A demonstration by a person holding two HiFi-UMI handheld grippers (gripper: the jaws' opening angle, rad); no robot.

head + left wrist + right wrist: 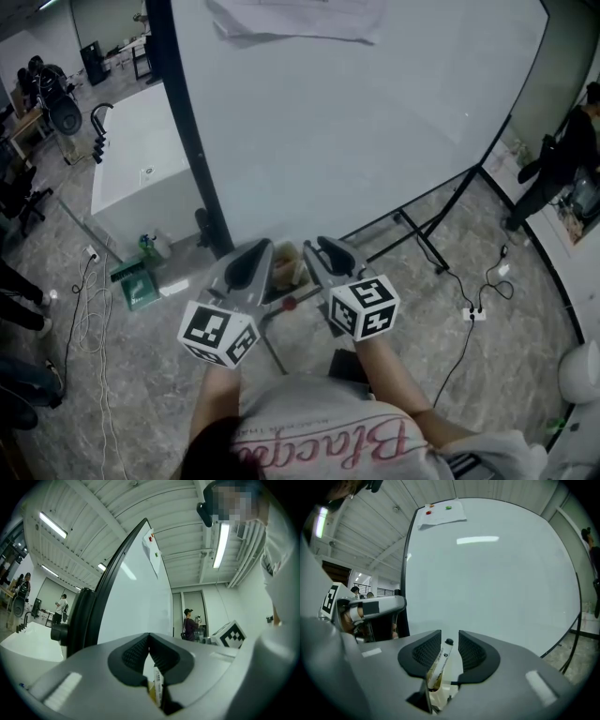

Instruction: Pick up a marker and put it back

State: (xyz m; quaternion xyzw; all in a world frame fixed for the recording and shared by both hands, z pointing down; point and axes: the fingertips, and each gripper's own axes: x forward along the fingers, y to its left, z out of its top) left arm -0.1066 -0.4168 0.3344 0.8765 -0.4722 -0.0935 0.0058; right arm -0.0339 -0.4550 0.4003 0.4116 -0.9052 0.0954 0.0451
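A white marker [440, 662] with a black cap stands tilted in a small holder [440, 694] below my right gripper [450, 640]. Its cap rises between the jaws, which stand apart with a gap beside it, so the gripper is open. In the head view both grippers point at the holder [285, 266] at the foot of the whiteboard [356, 122]: the left gripper [249, 259] on its left, the right gripper [324, 251] on its right. The left gripper [149, 637] is shut, its pads meeting at the tips. A printed marker label [158, 688] shows behind the gap lower down.
A paper [440, 512] is pinned near the whiteboard's top. The board's black stand legs [427, 239] spread over the floor, with a power strip [473, 312] and cables to the right. A white counter [141, 178] stands on the left. People stand at the room's edges [562, 159].
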